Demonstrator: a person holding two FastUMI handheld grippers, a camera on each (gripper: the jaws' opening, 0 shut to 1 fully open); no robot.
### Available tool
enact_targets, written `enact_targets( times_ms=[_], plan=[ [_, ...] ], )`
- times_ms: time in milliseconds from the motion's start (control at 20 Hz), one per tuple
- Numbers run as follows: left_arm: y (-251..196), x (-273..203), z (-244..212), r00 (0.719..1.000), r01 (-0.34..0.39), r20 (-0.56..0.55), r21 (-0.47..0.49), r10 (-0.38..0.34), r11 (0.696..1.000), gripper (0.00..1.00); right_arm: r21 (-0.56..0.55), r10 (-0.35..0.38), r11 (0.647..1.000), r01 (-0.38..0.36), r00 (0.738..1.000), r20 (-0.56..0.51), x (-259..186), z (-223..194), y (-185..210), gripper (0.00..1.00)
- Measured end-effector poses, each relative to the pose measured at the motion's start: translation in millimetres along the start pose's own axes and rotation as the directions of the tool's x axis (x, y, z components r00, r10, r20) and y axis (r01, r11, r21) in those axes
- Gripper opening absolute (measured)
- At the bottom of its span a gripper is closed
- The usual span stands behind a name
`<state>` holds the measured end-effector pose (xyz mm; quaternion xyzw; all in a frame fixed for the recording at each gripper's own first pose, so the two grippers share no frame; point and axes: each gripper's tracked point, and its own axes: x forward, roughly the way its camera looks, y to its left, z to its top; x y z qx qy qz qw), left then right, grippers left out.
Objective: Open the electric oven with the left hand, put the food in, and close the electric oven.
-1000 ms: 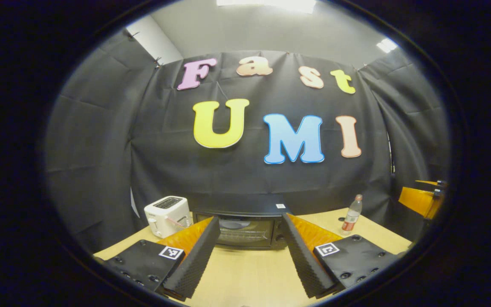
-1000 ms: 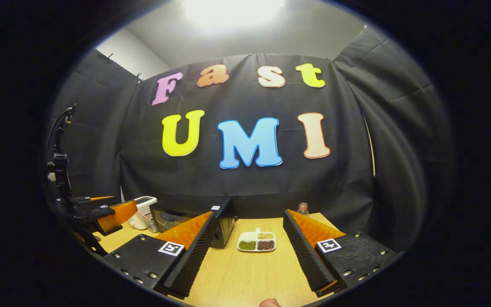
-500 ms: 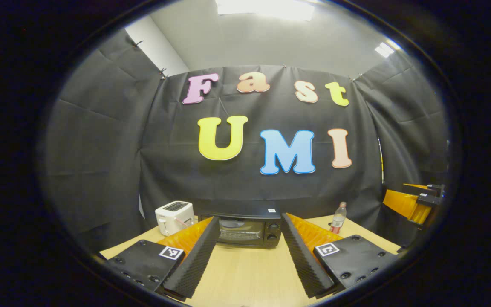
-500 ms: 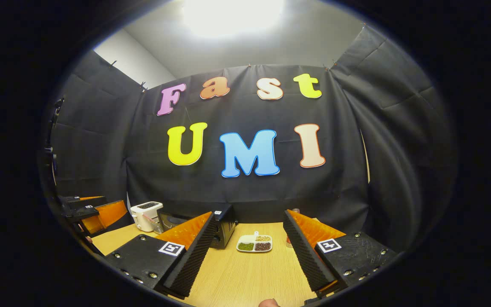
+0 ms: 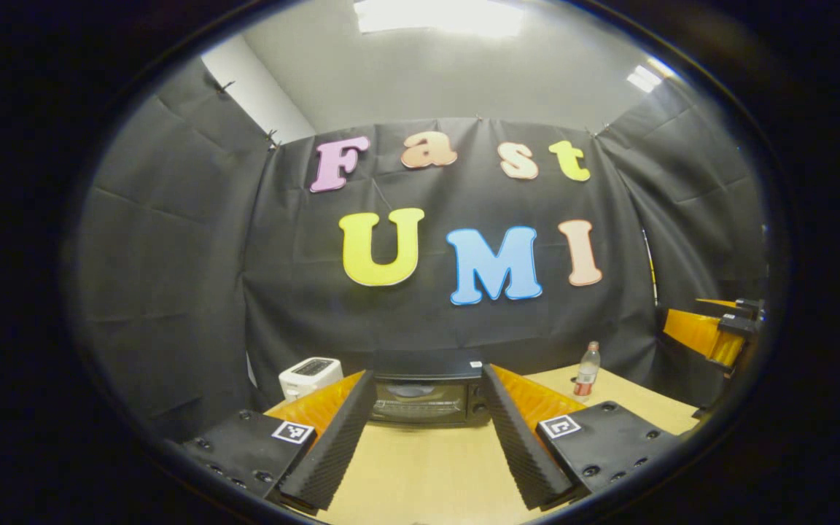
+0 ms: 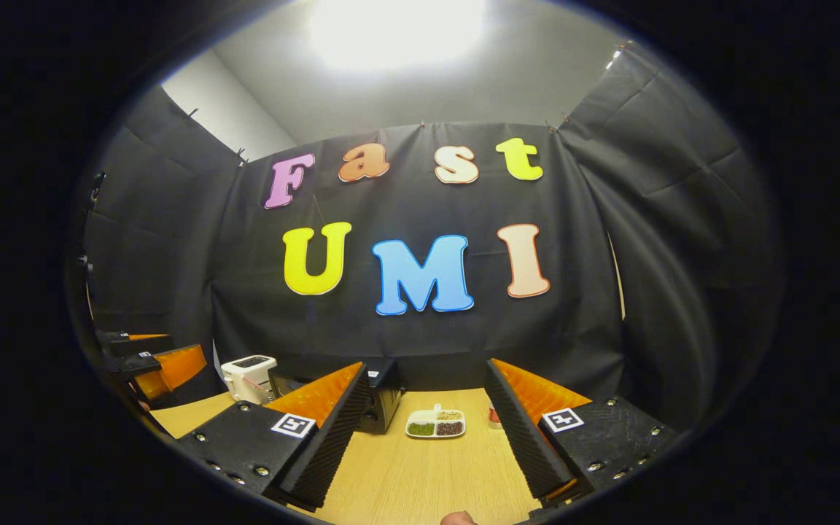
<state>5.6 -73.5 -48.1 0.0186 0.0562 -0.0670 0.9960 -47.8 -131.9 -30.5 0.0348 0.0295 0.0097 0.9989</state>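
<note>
A black electric oven (image 5: 426, 390) stands at the back of the wooden table (image 5: 427, 474) with its door closed, straight ahead of my left gripper (image 5: 426, 437). That gripper is open and holds nothing, well short of the oven. In the right gripper view a white divided tray of food (image 6: 435, 424) lies on the table to the right of the oven (image 6: 383, 394). My right gripper (image 6: 426, 437) is open and empty, some way before the tray. The left gripper (image 6: 150, 364) shows at the far left of the right gripper view, and the right gripper (image 5: 708, 332) at the far right of the left gripper view.
A white toaster (image 5: 310, 374) sits left of the oven. A plastic bottle (image 5: 586, 370) with a red label stands right of it, partly hidden behind my right finger in the right gripper view. Black cloth walls close in the table on three sides.
Both grippers have drawn back and tilted upward, so the oven, toaster and tray look smaller and lower in view. Both stay open.
</note>
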Motion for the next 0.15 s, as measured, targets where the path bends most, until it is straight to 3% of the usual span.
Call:
enact_targets(
  times_ms=[150],
  plan=[
    [8.3,-5.1,5.4,1.000,-0.008,0.017,-0.002,0.008,1.000,1.00,-0.009,0.013,1.000,-0.013,1.000,0.023,1.7,8.5,8.9,0.98]
  ],
)
